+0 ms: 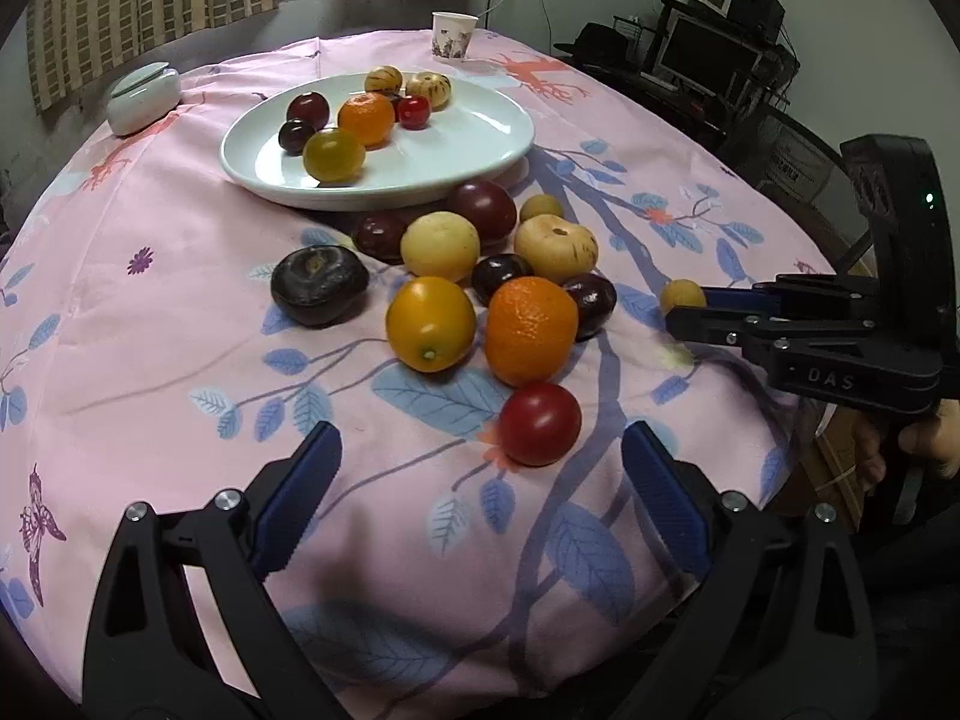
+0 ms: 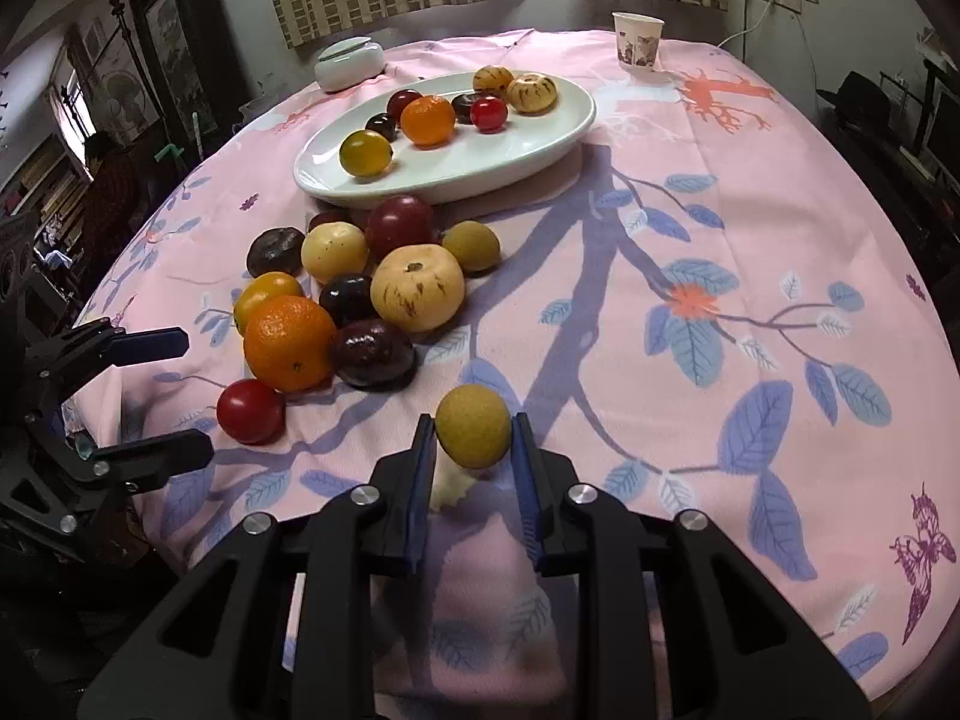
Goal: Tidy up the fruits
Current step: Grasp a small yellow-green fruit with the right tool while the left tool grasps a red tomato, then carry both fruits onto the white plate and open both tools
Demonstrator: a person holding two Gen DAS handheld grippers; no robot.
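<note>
**Small yellow fruit gripped, most of the pile still off the plate**

We have the right hand-held gripper [image 2: 473,441] clamped on a small yellow-green fruit [image 2: 473,433], which sits between the blue pads at the near edge of the surface [image 2: 780,192], just right of the loose pile. Our left hand-held gripper [image 1: 480,480] has its jaws standing wide apart with nothing between them, and the red tomato [image 1: 540,423] lies just beyond its fingertips.

We judge the task to be partly done. The white plate [image 2: 558,138] at the far side already carries about eight fruits, among them an orange [image 2: 427,120] and a small red one [image 2: 489,114]. Roughly a dozen more remain on the pink cloth in front of the plate, including a large orange [image 2: 289,343], a pale round fruit [image 2: 417,288] and several dark plums.

As for writing, we read the letters "DAS" on the body of the right hand-held gripper in the left wrist view. The paper cup [image 2: 638,39] bears a printed pattern, but we cannot read it.
</note>
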